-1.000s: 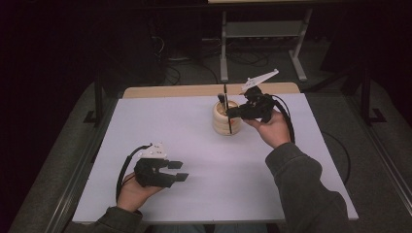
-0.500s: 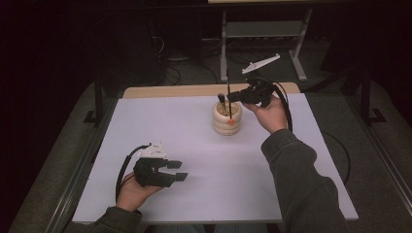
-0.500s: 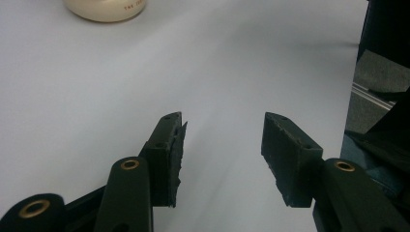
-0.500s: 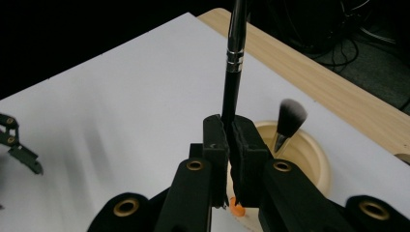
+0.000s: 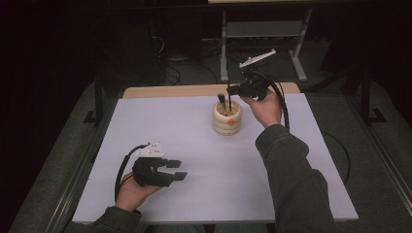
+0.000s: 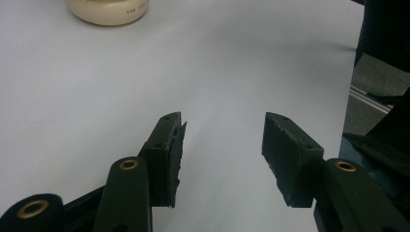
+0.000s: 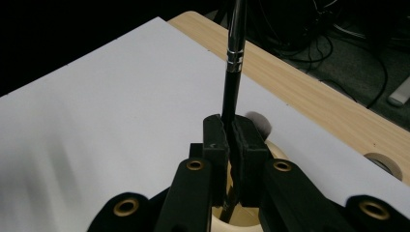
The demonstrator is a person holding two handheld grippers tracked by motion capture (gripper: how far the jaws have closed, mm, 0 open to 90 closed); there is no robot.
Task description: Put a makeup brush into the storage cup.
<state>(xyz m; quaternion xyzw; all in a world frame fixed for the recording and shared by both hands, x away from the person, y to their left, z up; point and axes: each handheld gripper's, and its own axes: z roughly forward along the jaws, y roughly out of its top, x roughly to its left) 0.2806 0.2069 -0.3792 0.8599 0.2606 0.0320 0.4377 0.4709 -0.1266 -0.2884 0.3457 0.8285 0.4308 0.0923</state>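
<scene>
Toward the far middle of the white table (image 5: 194, 126), a cream ribbed holder (image 5: 227, 118) stands upright with an orange mark on its near side. Just above and to the right of it, the right gripper (image 5: 234, 89) is held up by a hand (image 5: 266, 108), its jaws pressed together on a thin black brush handle (image 7: 233, 72). In the right gripper view the handle runs up between the pads, with a silver band partway along, and its lower end drops inside the holder's rim (image 7: 275, 147). A second brush (image 5: 221, 99) with a dark rounded head stands in the holder just left of the gripped one, close enough to crowd it; its blurred tip shows beside the jaws in the right gripper view.

On the near left, well apart from the holder, the left gripper (image 5: 178, 169) rests low over the table in the other hand (image 5: 130, 191), jaws spread wide with nothing between them. In the left gripper view only bare white surface lies between its pads, with the holder's base (image 6: 109, 10) far off at upper left.

Beyond the table's far wooden edge (image 5: 175, 91) are cables (image 5: 170, 73) on the floor and a metal stand (image 5: 265, 29).
</scene>
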